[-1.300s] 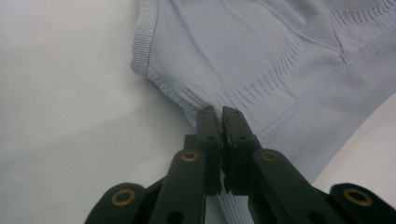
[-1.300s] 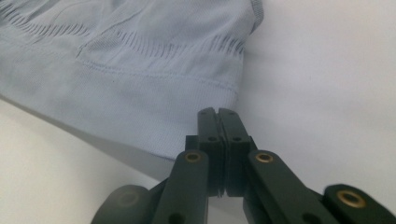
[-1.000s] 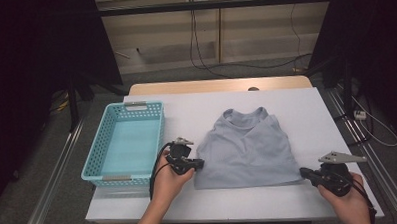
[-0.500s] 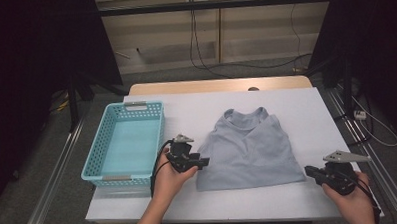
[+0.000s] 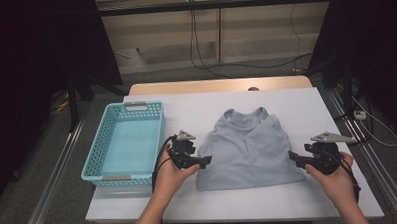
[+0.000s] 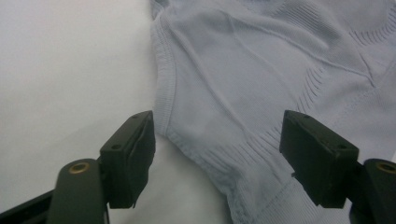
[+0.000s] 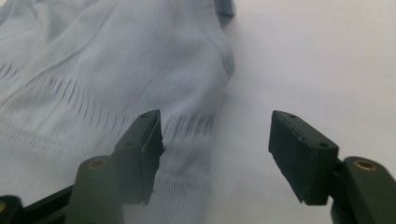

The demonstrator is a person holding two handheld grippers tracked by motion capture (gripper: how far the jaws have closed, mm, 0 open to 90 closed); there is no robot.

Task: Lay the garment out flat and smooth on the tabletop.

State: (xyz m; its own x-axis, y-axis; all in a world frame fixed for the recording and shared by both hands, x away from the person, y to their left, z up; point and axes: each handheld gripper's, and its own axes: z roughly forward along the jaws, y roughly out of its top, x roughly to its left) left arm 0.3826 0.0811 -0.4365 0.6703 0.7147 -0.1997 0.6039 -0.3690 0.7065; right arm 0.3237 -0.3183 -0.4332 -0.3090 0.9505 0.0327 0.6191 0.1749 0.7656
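Observation:
A pale blue-grey sleeveless knit top (image 5: 250, 154) lies flat on the white table (image 5: 196, 112), neck toward the far side. My left gripper (image 5: 207, 160) sits at the top's lower left corner. Its jaws have just been opening and stand open. In the left gripper view (image 6: 217, 154) the ribbed hem (image 6: 224, 163) lies loose between them, untouched by the pads. My right gripper (image 5: 291, 156) is at the top's right edge, its jaws also just opened. In the right gripper view (image 7: 217, 149) the top's side edge (image 7: 187, 126) lies by one jaw, unpressed.
A light blue plastic basket (image 5: 97, 163) stands on the table's left part, close to my left hand. A wooden strip (image 5: 217, 85) runs along the table's far edge. Metal rails (image 5: 59, 162) flank the table on the floor.
Both grippers were shut at the top's lower corners and now stand open, the cloth let go. The right gripper has shifted a little toward the far side; the left hand stayed put.

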